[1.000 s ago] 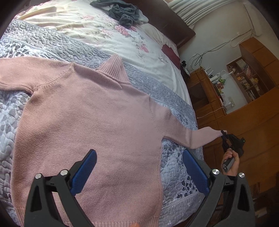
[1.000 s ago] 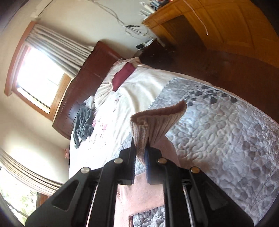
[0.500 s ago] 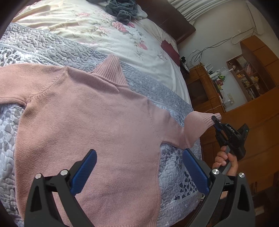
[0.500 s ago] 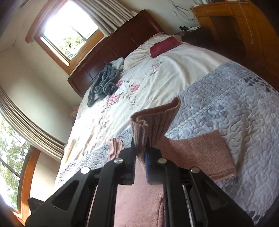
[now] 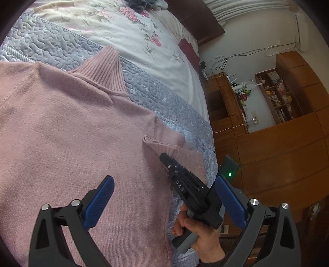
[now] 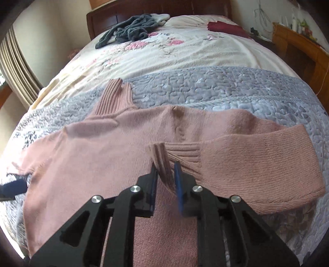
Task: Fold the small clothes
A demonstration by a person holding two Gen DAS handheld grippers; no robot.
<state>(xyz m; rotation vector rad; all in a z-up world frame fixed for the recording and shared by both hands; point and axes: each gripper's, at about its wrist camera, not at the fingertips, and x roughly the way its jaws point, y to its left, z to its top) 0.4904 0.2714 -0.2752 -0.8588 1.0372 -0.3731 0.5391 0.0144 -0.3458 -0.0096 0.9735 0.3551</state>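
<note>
A pink knit sweater lies spread flat on the grey quilt, its ribbed collar toward the headboard. Its right sleeve is folded inward across the body. My right gripper is shut on the sleeve cuff, which stands up between the pads just above the sweater body. In the left wrist view the right gripper and the hand holding it reach in from the bed's edge. My left gripper hovers open over the sweater's lower part, holding nothing.
A grey heap of clothes and a dark red cloth lie near the wooden headboard on the floral sheet. Wooden cabinets and shelves stand close to the bed's right edge.
My right gripper has carried the cuff from beyond the bed's right edge in over the sweater body, folding the sleeve. Its jaws stand slightly wider now. The left gripper stayed open.
</note>
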